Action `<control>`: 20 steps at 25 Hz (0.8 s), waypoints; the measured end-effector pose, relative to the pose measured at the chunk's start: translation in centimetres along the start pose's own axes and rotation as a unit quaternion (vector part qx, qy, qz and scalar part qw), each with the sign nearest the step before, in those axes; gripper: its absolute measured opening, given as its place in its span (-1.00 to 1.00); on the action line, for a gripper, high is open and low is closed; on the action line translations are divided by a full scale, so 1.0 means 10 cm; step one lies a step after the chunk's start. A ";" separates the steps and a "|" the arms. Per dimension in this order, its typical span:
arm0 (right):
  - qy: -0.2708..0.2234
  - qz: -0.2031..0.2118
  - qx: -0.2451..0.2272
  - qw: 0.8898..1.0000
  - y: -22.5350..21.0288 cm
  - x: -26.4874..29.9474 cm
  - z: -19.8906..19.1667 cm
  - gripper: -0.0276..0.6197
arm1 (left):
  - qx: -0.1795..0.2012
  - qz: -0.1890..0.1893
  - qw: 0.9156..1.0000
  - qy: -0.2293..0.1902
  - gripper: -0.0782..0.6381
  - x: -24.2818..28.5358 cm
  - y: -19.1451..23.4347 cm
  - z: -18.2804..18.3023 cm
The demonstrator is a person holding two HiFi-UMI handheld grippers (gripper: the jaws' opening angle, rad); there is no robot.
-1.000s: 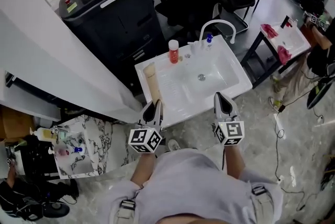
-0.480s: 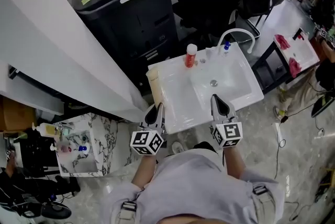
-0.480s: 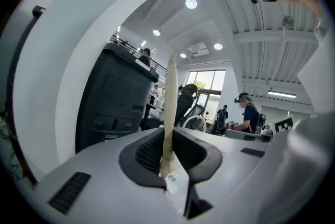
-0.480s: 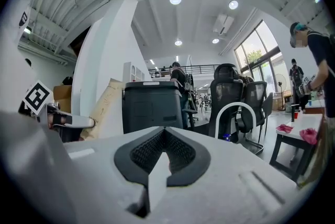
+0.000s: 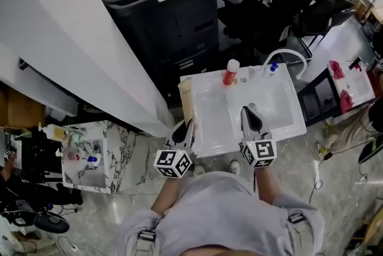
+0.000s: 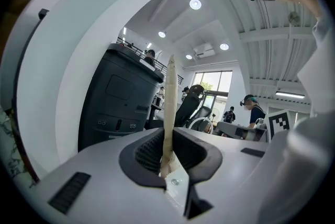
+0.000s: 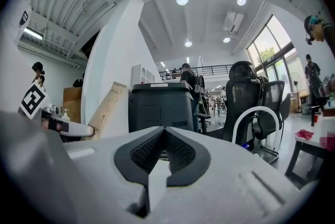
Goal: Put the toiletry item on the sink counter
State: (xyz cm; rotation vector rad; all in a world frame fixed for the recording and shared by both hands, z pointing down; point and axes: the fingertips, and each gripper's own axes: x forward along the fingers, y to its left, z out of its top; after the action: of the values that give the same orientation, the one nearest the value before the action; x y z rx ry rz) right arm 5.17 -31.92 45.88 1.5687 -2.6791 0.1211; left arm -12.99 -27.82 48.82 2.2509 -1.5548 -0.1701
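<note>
L gripper (image 5: 183,131) pinching tube (image 5: 187,99); tube points fwd over sink counter (image 5: 209,132) left edge. R gripper (image 5: 251,120) jaws together, empty.

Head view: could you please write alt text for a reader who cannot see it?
From above, the left gripper is shut on a beige tube at the left edge of a sink counter. The right gripper, shut and empty, is over its front; a red bottle stands by the faucet.
</note>
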 end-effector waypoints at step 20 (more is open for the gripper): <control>-0.008 -0.002 0.007 1.000 -0.74 0.04 0.03 -0.90 | 0.005 0.043 0.999 0.013 -0.65 0.58 -0.07 -0.21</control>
State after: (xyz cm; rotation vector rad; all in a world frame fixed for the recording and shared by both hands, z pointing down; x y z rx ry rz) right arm 11.41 -35.87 46.00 1.5845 -2.6932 0.1292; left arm -9.56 -32.36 51.23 2.1807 -1.6376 -0.1096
